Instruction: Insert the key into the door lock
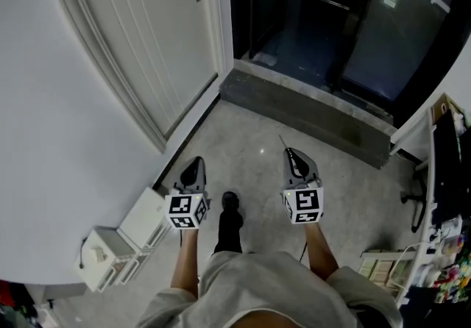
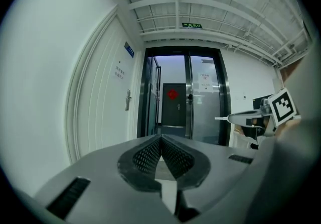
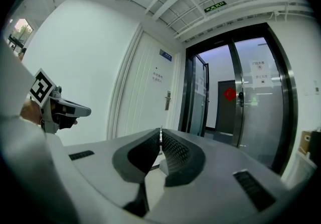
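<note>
Right gripper view: right tongs (image 3: 160, 136) clamped on key (image 1: 283, 143), blade level, pointing ahead. Door lock (image 3: 168, 100) well apart, ahead and left. Left tongs (image 2: 160, 138) closed, empty, nearer the door (image 1: 147, 40).

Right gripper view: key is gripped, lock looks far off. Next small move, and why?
Probably walk the right gripper forward and left toward the white door, lifting it slightly. Its jaws are shut on the thin key, but the lock sits well ahead of the tip and above its line, clearly apart from it. The left gripper is shut with nothing in it, so it can stay put.
</note>
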Action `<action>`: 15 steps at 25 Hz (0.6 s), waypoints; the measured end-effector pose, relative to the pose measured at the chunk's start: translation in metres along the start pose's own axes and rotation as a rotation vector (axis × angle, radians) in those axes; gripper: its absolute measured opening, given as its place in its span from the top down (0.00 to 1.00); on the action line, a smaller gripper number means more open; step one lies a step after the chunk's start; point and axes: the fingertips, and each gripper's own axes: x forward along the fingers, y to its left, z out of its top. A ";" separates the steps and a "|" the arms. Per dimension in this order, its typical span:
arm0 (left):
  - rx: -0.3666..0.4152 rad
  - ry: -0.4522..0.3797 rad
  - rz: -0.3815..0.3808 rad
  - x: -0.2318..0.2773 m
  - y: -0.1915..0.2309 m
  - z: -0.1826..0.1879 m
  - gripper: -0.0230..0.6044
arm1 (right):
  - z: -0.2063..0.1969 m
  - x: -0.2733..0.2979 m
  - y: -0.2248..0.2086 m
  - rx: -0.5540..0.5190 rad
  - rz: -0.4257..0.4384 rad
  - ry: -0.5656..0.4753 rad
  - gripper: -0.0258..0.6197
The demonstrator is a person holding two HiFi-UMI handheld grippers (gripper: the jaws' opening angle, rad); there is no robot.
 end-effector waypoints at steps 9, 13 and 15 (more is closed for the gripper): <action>-0.011 -0.017 -0.047 0.156 0.070 0.023 0.93 | 0.016 0.157 -0.037 -0.025 -0.031 -0.009 0.91; -0.009 -0.034 -0.065 0.224 0.115 0.052 0.93 | 0.040 0.237 -0.043 -0.041 -0.033 -0.020 0.91; -0.001 -0.048 -0.070 0.256 0.134 0.067 0.93 | 0.054 0.273 -0.048 -0.052 -0.033 -0.037 0.91</action>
